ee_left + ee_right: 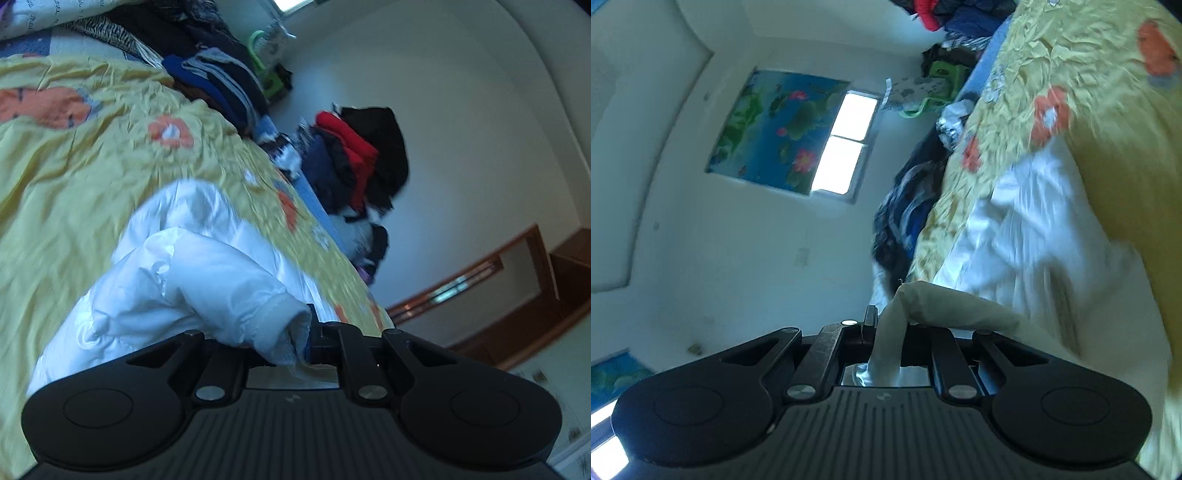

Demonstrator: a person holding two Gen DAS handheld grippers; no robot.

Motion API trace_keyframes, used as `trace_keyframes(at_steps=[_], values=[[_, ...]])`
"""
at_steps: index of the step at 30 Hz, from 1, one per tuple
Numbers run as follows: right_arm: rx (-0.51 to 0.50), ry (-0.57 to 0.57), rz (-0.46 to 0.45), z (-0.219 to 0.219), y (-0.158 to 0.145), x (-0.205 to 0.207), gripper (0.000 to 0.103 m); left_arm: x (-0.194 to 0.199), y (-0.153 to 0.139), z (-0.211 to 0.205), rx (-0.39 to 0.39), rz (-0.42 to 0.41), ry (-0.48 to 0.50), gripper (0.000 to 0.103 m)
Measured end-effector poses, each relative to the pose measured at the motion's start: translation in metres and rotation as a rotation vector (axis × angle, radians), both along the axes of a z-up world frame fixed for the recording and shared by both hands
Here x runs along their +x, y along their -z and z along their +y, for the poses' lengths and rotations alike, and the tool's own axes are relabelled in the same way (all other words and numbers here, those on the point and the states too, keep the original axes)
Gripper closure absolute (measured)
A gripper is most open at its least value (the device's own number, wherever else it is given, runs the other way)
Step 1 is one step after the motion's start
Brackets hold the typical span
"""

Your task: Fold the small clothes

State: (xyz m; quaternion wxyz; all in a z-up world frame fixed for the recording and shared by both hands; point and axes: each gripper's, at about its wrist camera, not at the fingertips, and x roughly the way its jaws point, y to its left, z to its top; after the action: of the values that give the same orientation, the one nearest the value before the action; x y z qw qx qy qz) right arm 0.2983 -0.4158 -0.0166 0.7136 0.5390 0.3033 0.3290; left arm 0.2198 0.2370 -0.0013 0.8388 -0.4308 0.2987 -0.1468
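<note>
White puffy jacket (192, 266) is lying on the yellow floral bedspread (66, 177), body spread flat, with both ends being lifted off it. Both views are rolled hard and motion-blurred, so exact fold lines aren't readable.

Left gripper (308, 341) is clamping the ribbed cuff (284, 317) of one sleeve; the sleeve is running from the fingers up and left into the jacket body, so its long axis is lying diagonally away from the tool.

Right gripper (886, 332) is pinching a greyish-white fabric edge (942, 302), probably the other cuff or a hem, can't tell which. The cloth is trailing right from the jaws into the white mass on the bedspread.

Judgement: both grippers are equally engaged, each at one extremity, jacket between and ahead of them. Next move probably depends on carrying each held end inward across the body.

Containers: none in view. Loose dark, red and blue clothes piles (354, 158) are sitting along the bed's far edge, well apart from the jacket. Green hanger (919, 107) near the wall.
</note>
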Motion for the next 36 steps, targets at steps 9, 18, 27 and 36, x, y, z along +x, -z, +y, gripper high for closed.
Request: trace_keyframes(at_steps=[9,18,27,36], values=[[-0.116,0.061,0.099,0.024,0.027,0.127,0.089,0.122,0.011,-0.010,0.136,0.040,-0.061,0.093],[-0.040,0.082,0.291,0.041,0.123,0.193,0.085,0.197,0.110,-0.013,0.079,0.218,-0.072,0.092],[0.220,0.107,0.235,0.024,0.141,0.189,0.050,0.162,0.071,0.014,-0.046,0.039,-0.115,0.019],[-0.328,0.150,-0.228,0.073,0.015,0.148,0.029,0.091,-0.017,-0.061,0.617,-0.332,-0.344,0.003]])
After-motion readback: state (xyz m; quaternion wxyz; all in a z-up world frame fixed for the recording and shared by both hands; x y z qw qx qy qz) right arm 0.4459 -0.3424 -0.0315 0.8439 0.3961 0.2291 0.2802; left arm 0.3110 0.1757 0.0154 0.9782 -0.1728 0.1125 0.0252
